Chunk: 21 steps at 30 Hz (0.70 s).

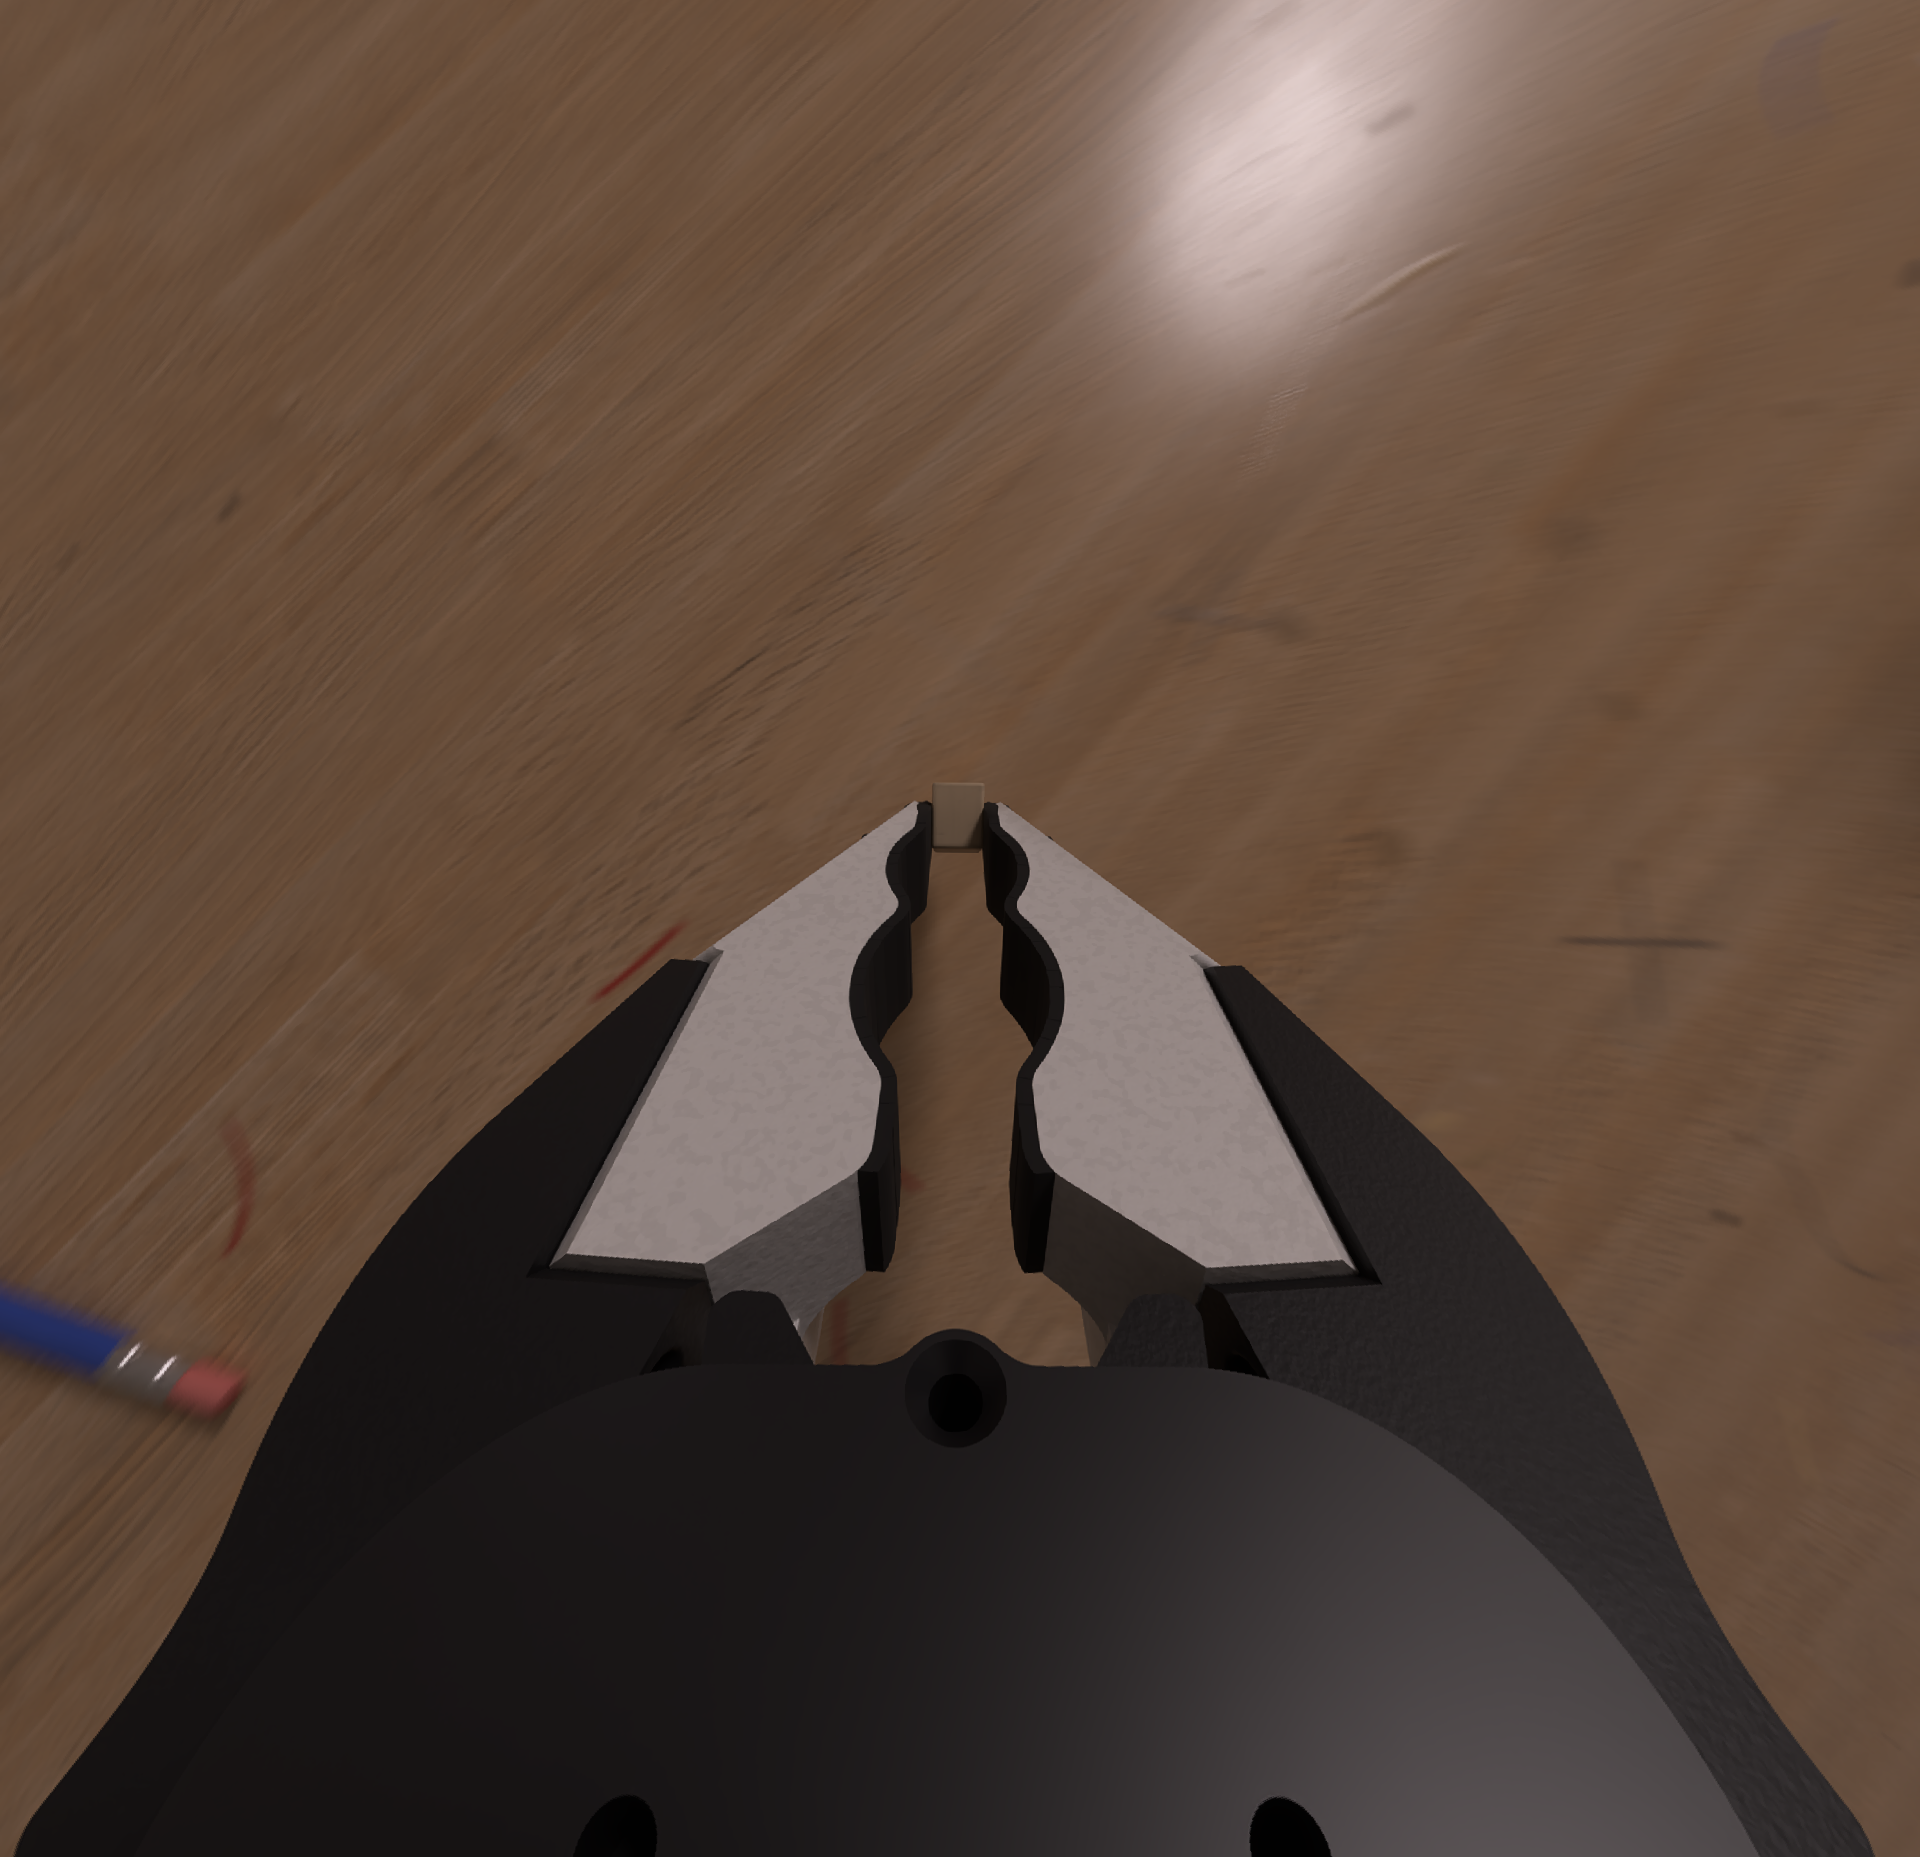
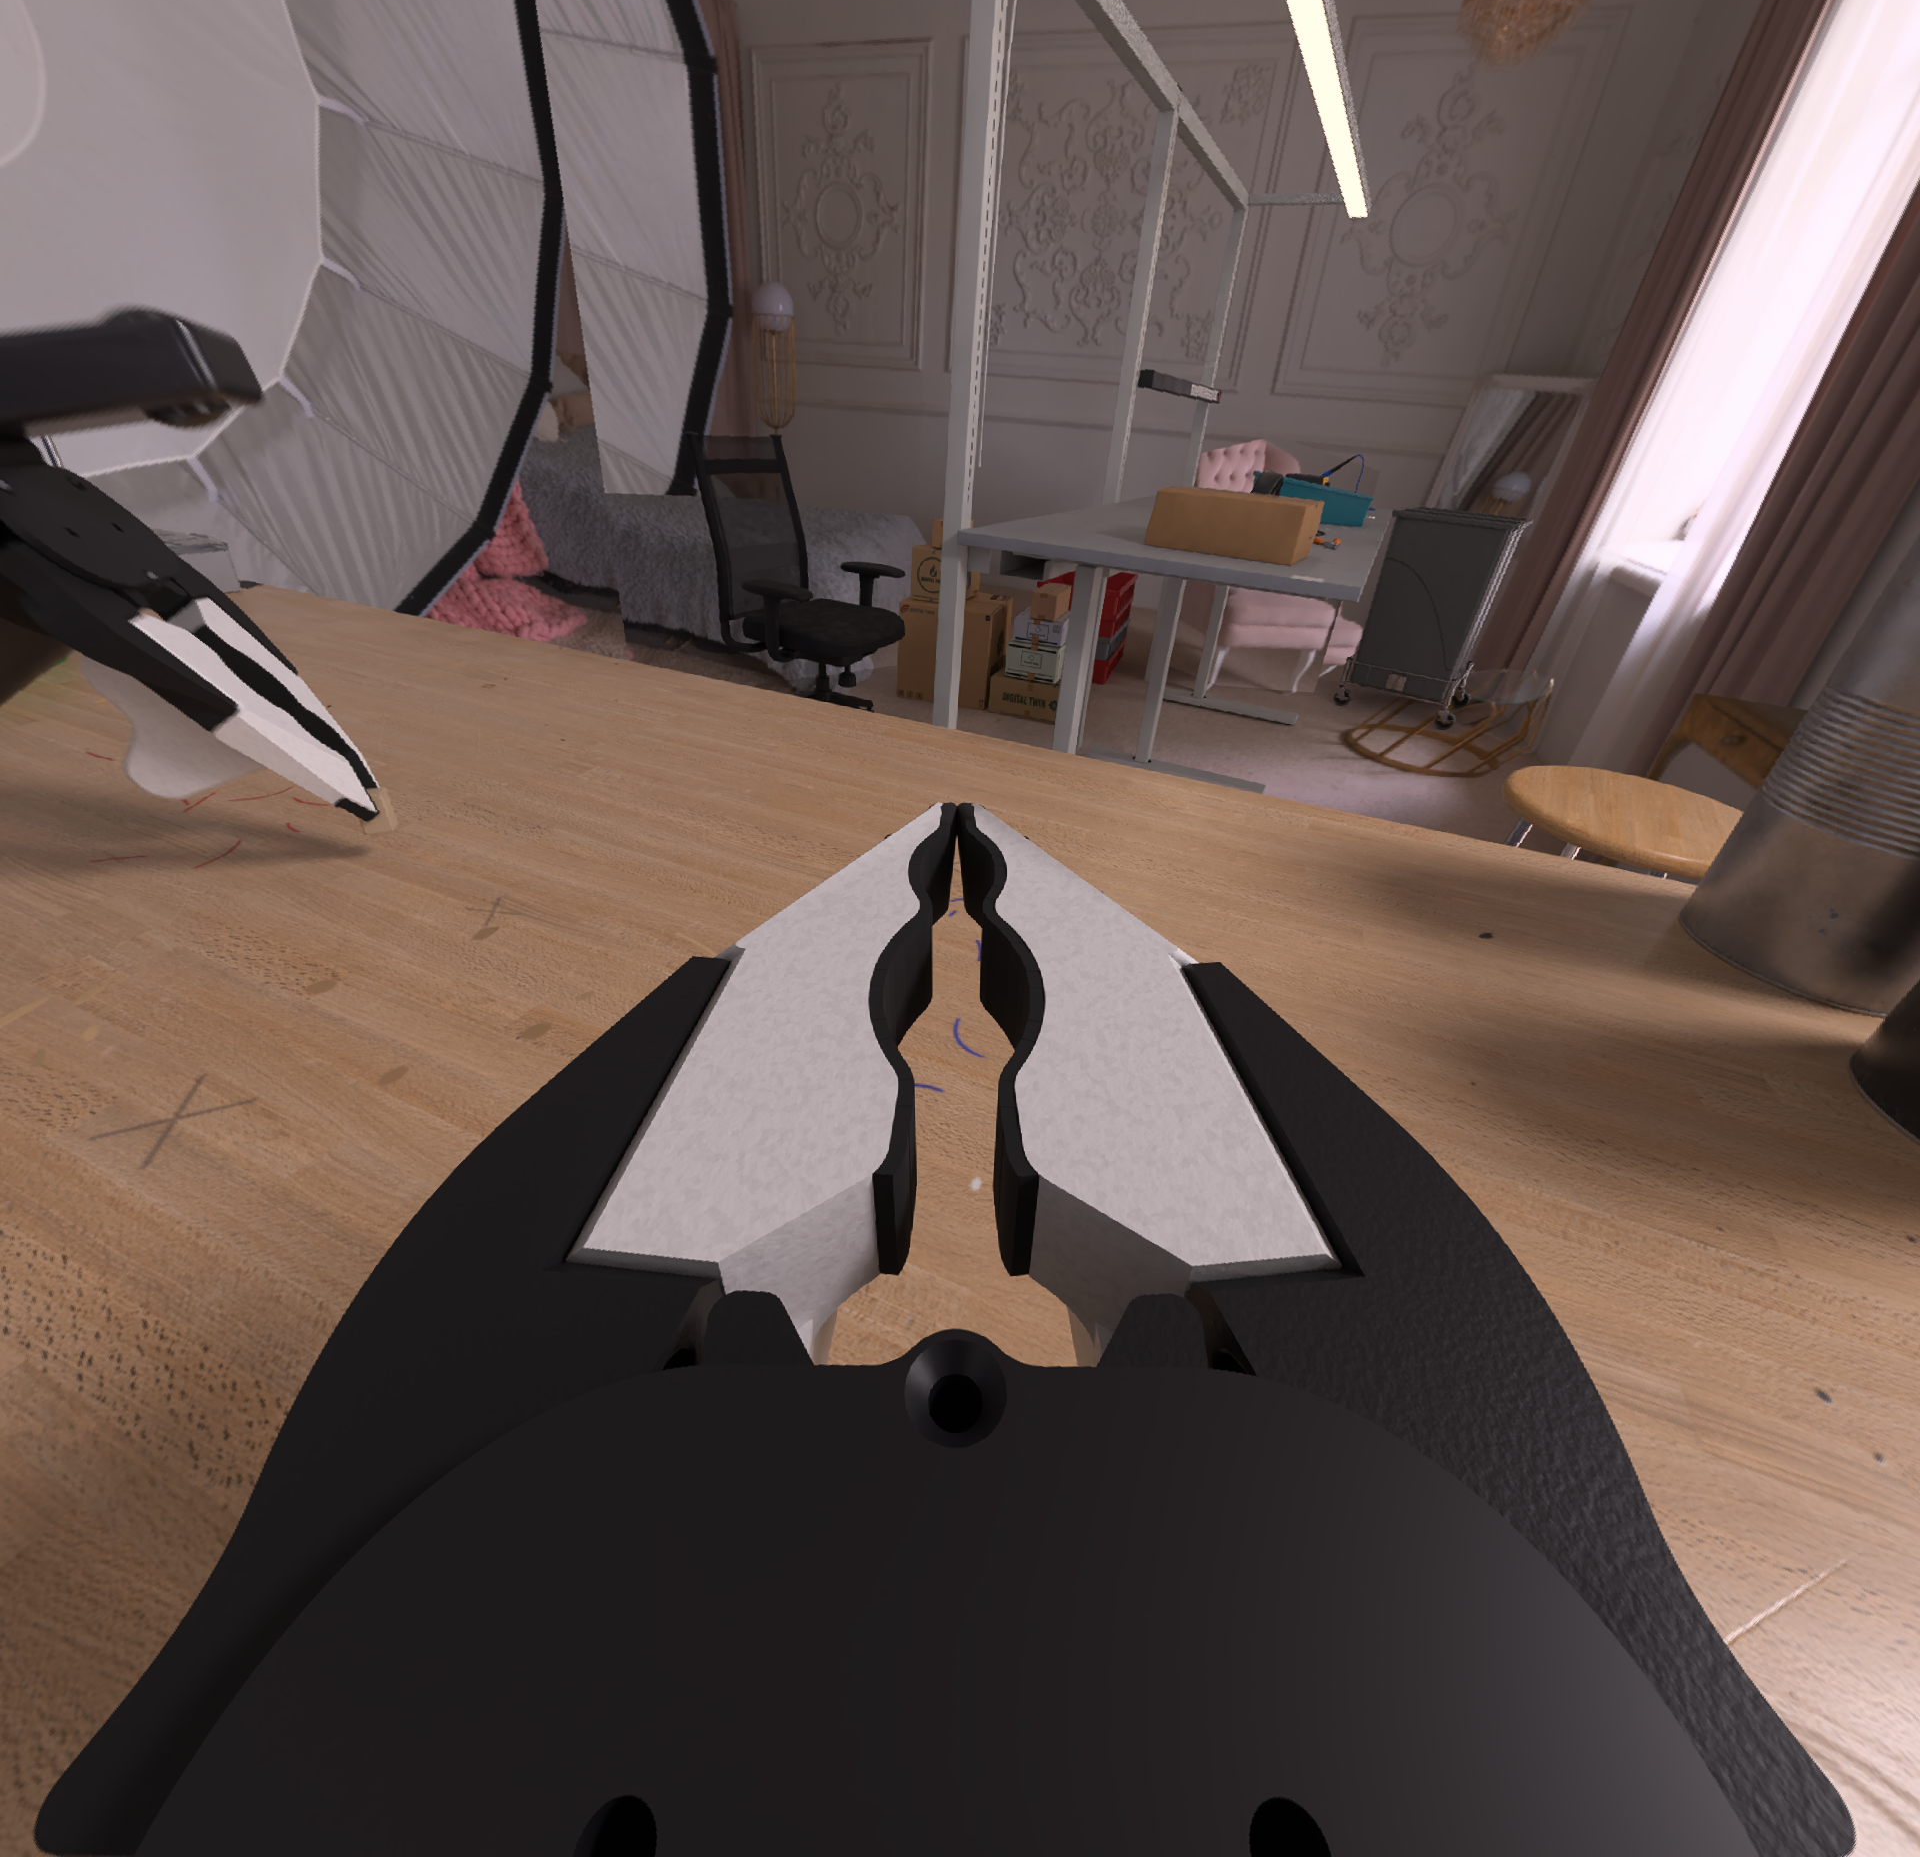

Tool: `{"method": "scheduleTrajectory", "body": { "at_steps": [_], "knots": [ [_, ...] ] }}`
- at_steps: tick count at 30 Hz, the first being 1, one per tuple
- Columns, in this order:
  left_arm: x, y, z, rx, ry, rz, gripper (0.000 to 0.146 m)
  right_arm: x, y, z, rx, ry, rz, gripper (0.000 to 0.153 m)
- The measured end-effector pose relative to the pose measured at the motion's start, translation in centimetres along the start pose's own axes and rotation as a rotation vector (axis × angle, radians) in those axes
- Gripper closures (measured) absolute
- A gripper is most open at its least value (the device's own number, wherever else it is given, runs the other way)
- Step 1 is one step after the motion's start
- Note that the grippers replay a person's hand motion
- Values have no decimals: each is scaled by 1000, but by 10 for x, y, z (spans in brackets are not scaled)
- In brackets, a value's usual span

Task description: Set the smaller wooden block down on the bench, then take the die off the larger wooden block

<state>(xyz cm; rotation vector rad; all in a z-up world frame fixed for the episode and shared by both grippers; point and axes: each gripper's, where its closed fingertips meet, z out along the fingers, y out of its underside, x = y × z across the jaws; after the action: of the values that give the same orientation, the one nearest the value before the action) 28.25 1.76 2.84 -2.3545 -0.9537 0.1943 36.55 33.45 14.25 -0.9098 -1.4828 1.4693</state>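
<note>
I count two claws, one small wooden block and one pencil; I cannot find a larger block or a die in either view. My left claw (image 1: 958, 820) is closed down to a narrow gap and pinches the smaller wooden block (image 1: 957, 812) right at its fingertips, the pale block poking just past them. From my right wrist view the same left claw (image 2: 369, 805) points steeply down on the far left, and the block (image 2: 382, 820) at its tip is at the surface of the desk (image 2: 623, 976) or just above it; I cannot tell whether it touches. Beneath my left claw the wooden desk (image 1: 520, 457) looks streaked and blurred, with a few red pen marks near my left finger and a bright glare patch at upper right. A blue pencil (image 1: 114, 1355) with a metal band and pink eraser lies on the desk at the lower left edge, well apart from the block. My right claw (image 2: 957, 815) is closed, its tips meeting with nothing between them, and hovers over the desk well to the right of the left claw. At the right edge of that view stands a grey metal cylinder (image 2: 1808, 872) on the desk; what it holds is hidden from me.
</note>
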Motion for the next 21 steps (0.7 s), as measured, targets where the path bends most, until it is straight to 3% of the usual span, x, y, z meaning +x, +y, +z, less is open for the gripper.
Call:
{"method": "scheduleTrajectory", "body": {
  "at_steps": [2,5,10,15,21],
  "knots": [
    [43,-19,-12,75,124,84,137,0,-1,0,2,0,1,153],
    [133,-38,-21,115,268,324,137,-2,-2,0,5,-7,4,153],
    [243,-36,8,59,384,599,137,-2,-8,-3,25,-7,6,153],
    [274,-25,42,-55,398,664,137,-1,-14,-6,45,-2,0,153],
    [279,-11,54,-111,395,727,137,0,-17,-8,57,-1,8,153]
  ]
}}
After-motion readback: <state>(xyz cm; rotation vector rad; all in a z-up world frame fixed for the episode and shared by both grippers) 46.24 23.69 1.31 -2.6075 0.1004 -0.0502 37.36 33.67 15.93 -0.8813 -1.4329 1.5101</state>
